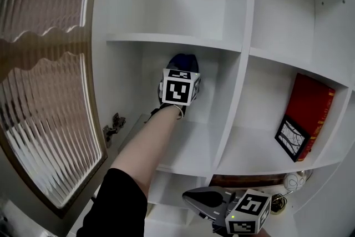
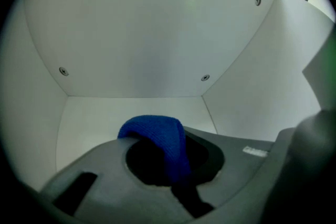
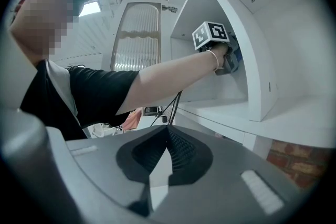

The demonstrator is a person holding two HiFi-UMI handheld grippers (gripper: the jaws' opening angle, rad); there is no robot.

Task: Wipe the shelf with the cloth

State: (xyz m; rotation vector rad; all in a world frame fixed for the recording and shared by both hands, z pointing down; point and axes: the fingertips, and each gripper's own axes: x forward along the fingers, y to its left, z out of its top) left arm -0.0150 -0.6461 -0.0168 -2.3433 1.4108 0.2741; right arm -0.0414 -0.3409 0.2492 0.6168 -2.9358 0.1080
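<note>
The blue cloth (image 1: 183, 59) (image 2: 157, 136) is pinched in my left gripper (image 1: 186, 71) (image 2: 176, 176), which is shut on it deep inside the middle-left compartment of the white shelf (image 1: 191, 147). The cloth bulges up over the jaws, close above the compartment floor (image 2: 105, 113) and near the back wall. My right gripper (image 1: 191, 198) (image 3: 164, 131) hangs below the shelf's front edge, jaws together and holding nothing. In the right gripper view the left gripper (image 3: 230, 57) and the person's forearm reach into the compartment.
A ribbed glass door (image 1: 44, 80) stands swung wide on the left. In the right-hand compartment a red book (image 1: 313, 111) stands with a small framed picture (image 1: 292, 139) leaning against it. A vertical divider (image 1: 236, 80) separates the two compartments.
</note>
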